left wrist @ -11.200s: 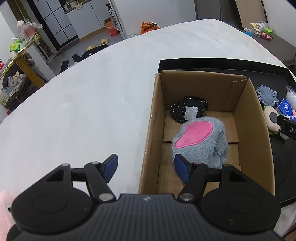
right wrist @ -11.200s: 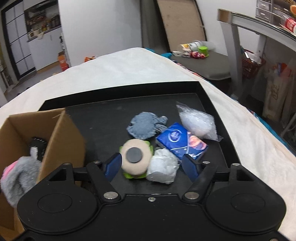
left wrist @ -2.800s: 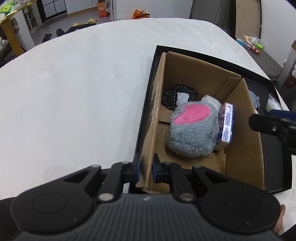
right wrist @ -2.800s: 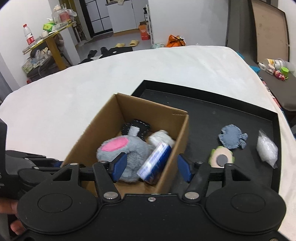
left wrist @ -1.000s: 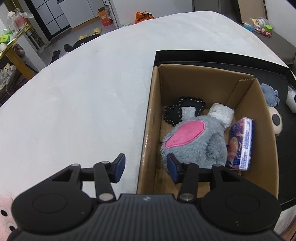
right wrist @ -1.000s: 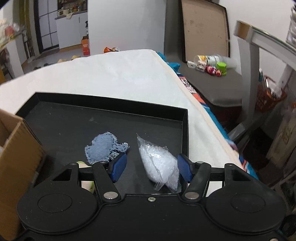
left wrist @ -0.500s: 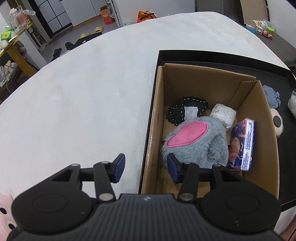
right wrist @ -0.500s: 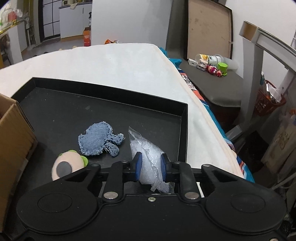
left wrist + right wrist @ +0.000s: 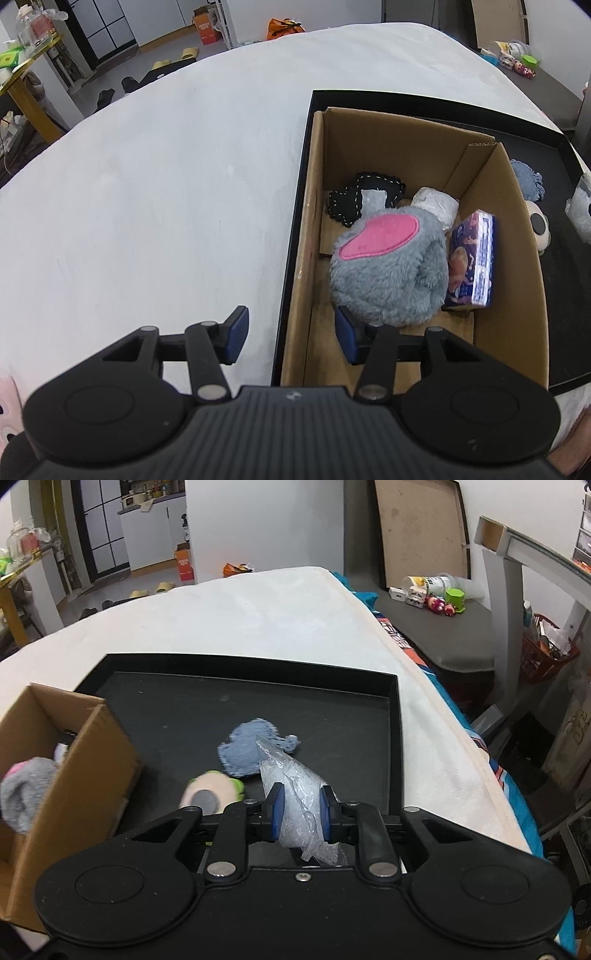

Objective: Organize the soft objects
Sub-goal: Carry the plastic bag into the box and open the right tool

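- While the right gripper (image 9: 301, 810) clenches the clear plastic bag (image 9: 295, 790), its blue pads press both flanks; the jaws have just been closing, bag between them.
- Bag's upper tip sticks out ahead of the jaws; its crinkled lower end hangs behind them.
- Ahead of the jaws: blue denim patch (image 9: 248, 752) on the black tray (image 9: 332, 716). Left of the jaws: round beige-green toy (image 9: 211, 792); further left, cardboard box (image 9: 92, 768).
- Left gripper (image 9: 291, 332) released, jaws straddling the box's near left wall (image 9: 295, 295), pads clear of it.
- Just ahead of its right jaw, inside the box: grey plush (image 9: 388, 269) with pink patch; right of that, tissue pack (image 9: 471, 267); beyond, white wad (image 9: 436, 205) and black stitched piece (image 9: 354, 201).
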`<act>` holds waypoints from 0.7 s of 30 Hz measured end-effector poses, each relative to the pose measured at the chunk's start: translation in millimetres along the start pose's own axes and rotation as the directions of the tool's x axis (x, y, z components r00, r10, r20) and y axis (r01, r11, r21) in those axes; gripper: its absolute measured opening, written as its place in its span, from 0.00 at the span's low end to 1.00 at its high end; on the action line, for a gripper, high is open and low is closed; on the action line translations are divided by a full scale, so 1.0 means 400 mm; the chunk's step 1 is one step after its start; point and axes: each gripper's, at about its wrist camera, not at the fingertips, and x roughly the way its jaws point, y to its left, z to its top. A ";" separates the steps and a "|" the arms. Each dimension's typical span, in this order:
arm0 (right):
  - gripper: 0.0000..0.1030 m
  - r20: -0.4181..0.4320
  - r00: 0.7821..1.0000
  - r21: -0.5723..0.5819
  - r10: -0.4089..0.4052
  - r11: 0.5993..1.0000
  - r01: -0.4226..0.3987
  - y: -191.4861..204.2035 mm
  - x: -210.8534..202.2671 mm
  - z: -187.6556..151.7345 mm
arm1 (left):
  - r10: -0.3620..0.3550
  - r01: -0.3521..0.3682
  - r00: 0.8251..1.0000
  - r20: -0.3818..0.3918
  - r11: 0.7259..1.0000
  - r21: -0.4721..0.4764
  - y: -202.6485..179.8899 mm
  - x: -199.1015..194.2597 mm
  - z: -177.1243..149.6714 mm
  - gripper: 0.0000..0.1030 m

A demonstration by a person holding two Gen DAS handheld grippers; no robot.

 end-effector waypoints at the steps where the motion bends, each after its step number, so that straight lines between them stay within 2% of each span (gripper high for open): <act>1: 0.19 0.004 1.000 0.002 0.004 1.000 -0.004 0.006 -0.008 0.001 | -0.005 0.005 1.000 0.000 1.000 -0.001 0.003 -0.001 -0.002 0.48; 21: 0.19 0.021 0.990 -0.010 0.141 0.990 -0.141 0.188 -0.154 0.024 | -0.096 0.098 0.995 0.031 0.994 -0.038 0.053 -0.016 -0.028 0.48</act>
